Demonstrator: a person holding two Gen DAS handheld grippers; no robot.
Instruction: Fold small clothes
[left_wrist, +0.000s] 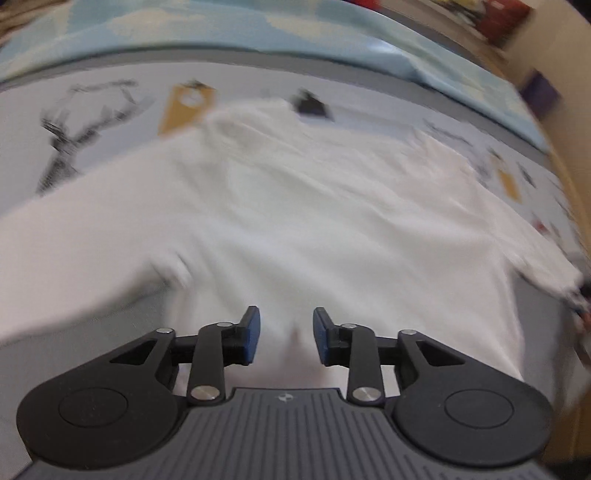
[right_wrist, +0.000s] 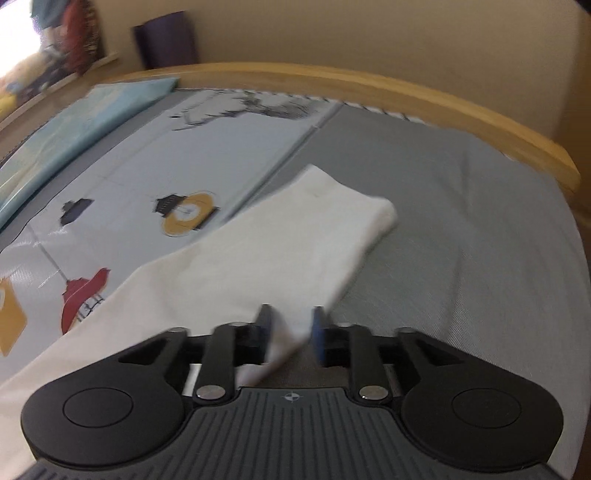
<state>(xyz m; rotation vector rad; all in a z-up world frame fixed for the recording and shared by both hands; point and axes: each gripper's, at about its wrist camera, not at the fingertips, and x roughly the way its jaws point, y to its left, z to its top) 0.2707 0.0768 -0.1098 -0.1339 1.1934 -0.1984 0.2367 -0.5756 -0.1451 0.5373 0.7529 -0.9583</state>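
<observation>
A white long-sleeved shirt (left_wrist: 314, 214) lies spread on a printed bed cover, sleeves out to both sides. My left gripper (left_wrist: 286, 334) is open just above the shirt's near hem, with cloth between and under its blue pads (left_wrist: 253, 332), not pinched. In the right wrist view one white sleeve (right_wrist: 295, 243) runs away from me across the bed. My right gripper (right_wrist: 291, 332) has its jaws partly open with an edge of the shirt lying loosely between them; the frames are blurred.
The bed cover (left_wrist: 110, 122) is light grey with printed drawings, plain grey (right_wrist: 461, 240) on the right. A light blue blanket (left_wrist: 221, 26) lies along the far side. A wooden bed rail (right_wrist: 369, 85) bounds the bed's far edge.
</observation>
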